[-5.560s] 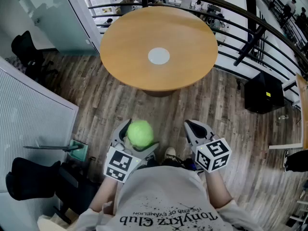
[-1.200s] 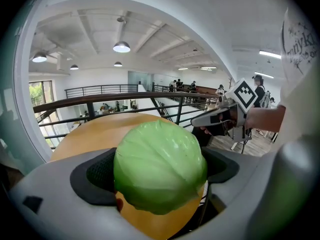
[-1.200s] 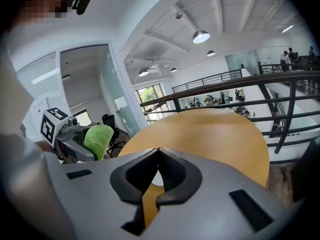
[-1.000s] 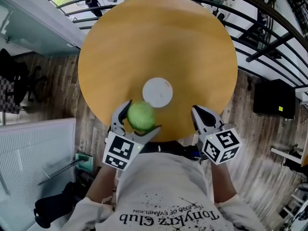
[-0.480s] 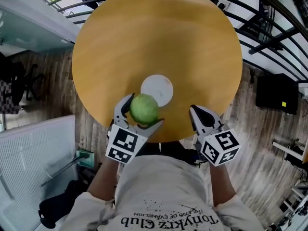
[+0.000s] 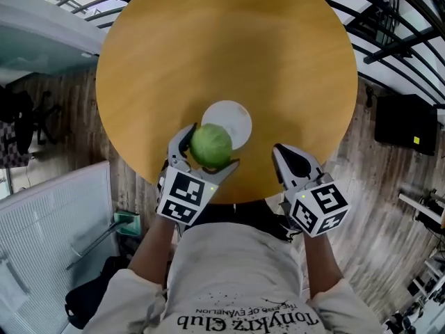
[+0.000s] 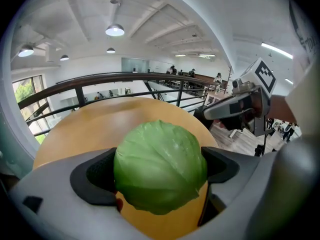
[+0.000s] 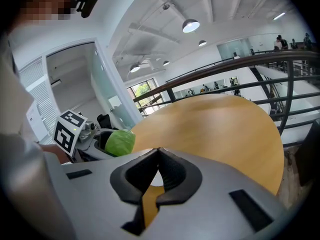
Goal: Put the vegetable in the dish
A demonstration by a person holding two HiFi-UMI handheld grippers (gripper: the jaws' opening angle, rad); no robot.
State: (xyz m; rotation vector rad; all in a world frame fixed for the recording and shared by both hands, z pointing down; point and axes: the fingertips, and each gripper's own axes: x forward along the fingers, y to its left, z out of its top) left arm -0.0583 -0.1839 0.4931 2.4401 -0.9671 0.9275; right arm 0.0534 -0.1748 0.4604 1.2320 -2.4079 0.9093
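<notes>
Holding cabbage (image 6: pixel 211 145) clamped in L gripper (image 6: pixel 208 149). I've crept fwd since 1 s ago, so it now overlaps dish (image 6: pixel 238 119) near rim. R gripper (image 6: pixel 281 153) closed, empty, over bench (image 6: pixel 229 47) edge; open bench beyond.

A round, pale-green cabbage (image 6: pixel 211 145) with veined, tightly wrapped leaves is held clamped on both sides between the jaws of the left gripper (image 6: pixel 209 149), over the near part of the table (image 6: pixel 229 40). A small, round, flat white dish (image 6: pixel 237 117) is set on the table; in the head view its near-left edge is overlapped by the cabbage.
</notes>
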